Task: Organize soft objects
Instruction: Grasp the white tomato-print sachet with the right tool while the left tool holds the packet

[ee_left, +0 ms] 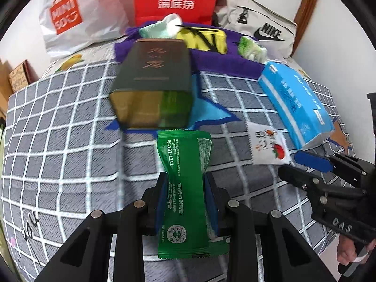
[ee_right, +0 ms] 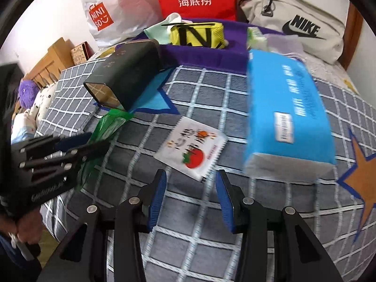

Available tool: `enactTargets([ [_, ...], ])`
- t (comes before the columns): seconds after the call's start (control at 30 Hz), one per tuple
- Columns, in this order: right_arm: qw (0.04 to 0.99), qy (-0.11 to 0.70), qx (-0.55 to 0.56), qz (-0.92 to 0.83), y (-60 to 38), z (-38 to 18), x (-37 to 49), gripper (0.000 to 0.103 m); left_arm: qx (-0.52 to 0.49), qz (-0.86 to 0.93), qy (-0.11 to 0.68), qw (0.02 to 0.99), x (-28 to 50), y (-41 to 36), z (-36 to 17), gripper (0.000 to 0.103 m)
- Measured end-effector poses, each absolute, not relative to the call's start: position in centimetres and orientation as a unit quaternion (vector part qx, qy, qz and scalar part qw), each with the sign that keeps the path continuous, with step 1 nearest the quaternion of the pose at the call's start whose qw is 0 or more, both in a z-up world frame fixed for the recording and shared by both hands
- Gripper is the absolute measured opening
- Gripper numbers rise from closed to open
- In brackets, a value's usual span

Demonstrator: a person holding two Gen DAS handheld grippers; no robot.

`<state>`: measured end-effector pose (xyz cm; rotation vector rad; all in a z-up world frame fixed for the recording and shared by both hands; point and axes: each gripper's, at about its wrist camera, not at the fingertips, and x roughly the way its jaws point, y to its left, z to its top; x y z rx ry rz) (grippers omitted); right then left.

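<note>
Green sachet (ee_left: 185, 188): pinched at its waist, lengthwise. White tomato-print sachet (ee_right: 192, 150): flat on the checked bedcover. Blue tissue pack (ee_right: 286, 117): lying beside it.

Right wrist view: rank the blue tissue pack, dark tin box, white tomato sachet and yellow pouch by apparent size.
1. Blue tissue pack, though nearness inflates it.
2. Dark tin box.
3. Yellow pouch and white tomato sachet look similar; the pouch sits farther away, so I won't rank them.

A green packet (ee_left: 185, 188) is showing white print. The bed cover (ee_left: 70, 141) is showing a grey-and-white grid with blue-edged stars. The tissue pack (ee_right: 289, 115) is showing bright blue; the tray (ee_right: 199, 54) is showing purple.
</note>
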<state>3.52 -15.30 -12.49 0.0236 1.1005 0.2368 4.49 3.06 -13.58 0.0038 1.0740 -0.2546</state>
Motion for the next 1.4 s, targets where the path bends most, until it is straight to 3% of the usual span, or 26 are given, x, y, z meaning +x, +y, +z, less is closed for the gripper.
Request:
enactTargets([
  [0.2, 0.848, 0.52, 0.007, 0.104, -13.5, -13.3, 4.6, 0.044, -0.023, -0.108, 0.518, 0.848, 4.5, 5.6, -14.5, 0.029],
  [0.47, 0.848, 0.522, 0.021, 0.087, -12.5, -13.9, 5.9, 0.057, -0.026, -0.113, 0.516, 0.849, 4.5, 6.1, -14.5, 0.03],
  [0.6, 0.854, 0.516, 0.005, 0.068, -11.7, -14.3, 6.5, 0.057, -0.03, -0.114, 0.515, 0.849, 4.5, 6.2, -14.5, 0.03],
  [0.67, 0.858, 0.51, -0.01, 0.062, -11.5, -14.4, 6.6, 0.049, -0.032, -0.116, 0.514, 0.849, 4.5, 6.2, -14.6, 0.03],
  [0.73, 0.861, 0.504, -0.031, 0.06, -11.3, -14.4, 6.4, 0.017, -0.034, -0.116, 0.513, 0.85, 4.4, 6.3, -14.6, 0.031],
  [0.77, 0.86, 0.505, -0.035, 0.067, -11.3, -14.3, 6.3, 0.01, -0.034, -0.116, 0.513, 0.85, 4.4, 6.3, -14.6, 0.031],
  [0.8, 0.857, 0.508, -0.037, 0.077, -11.2, -14.3, 6.0, 0.006, -0.034, -0.115, 0.513, 0.85, 4.4, 6.3, -14.6, 0.031],
  [0.97, 0.847, 0.515, -0.041, 0.123, -11.3, -13.2, 4.8, 0.007, -0.037, -0.117, 0.512, 0.85, 4.3, 6.3, -14.6, 0.032],
  [1.0, 0.849, 0.512, -0.031, 0.13, -11.4, -12.9, 4.8, 0.011, -0.038, -0.117, 0.511, 0.85, 4.3, 6.3, -14.6, 0.032],
  [1.07, 0.854, 0.504, -0.026, 0.124, -11.7, -12.5, 5.4, 0.036, -0.039, -0.119, 0.512, 0.85, 4.3, 6.4, -14.5, 0.032],
  [1.1, 0.859, 0.498, -0.027, 0.117, -11.8, -12.3, 5.8, 0.055, -0.04, -0.12, 0.512, 0.849, 4.3, 6.4, -14.5, 0.032],
  [1.13, 0.864, 0.49, -0.027, 0.111, -11.8, -12.1, 6.1, 0.061, -0.041, -0.121, 0.513, 0.849, 4.4, 6.5, -14.5, 0.032],
  [1.4, 0.865, 0.493, -0.025, 0.093, -11.2, -13.4, 9.4, 0.061, -0.047, -0.126, 0.517, 0.845, 4.6, 6.7, -14.6, 0.032],
])
